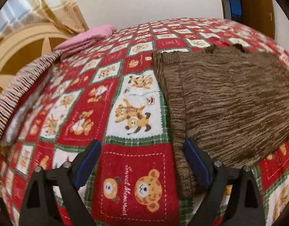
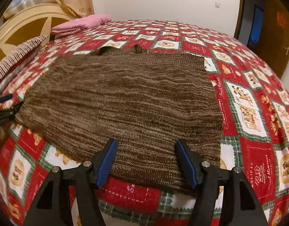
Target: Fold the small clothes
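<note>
A brown knitted garment [image 2: 125, 101] lies flat on the red bear-print blanket [image 2: 248, 150], with its left side folded inward; it also shows in the left wrist view [image 1: 229, 103]. My left gripper [image 1: 142, 160] is open and empty over the blanket at the garment's near left edge, its right finger [image 1: 196, 163] above the folded strip. It also shows at the left edge of the right wrist view [image 2: 4, 107]. My right gripper [image 2: 146, 160] is open and empty, hovering over the garment's near hem.
A folded pink cloth [image 2: 82, 25] and a striped pillow [image 1: 18, 94] lie at the far left by the cream headboard [image 2: 27, 24]. A dark wooden door [image 2: 272, 43] stands at the right. A curtain [image 1: 55, 5] hangs behind.
</note>
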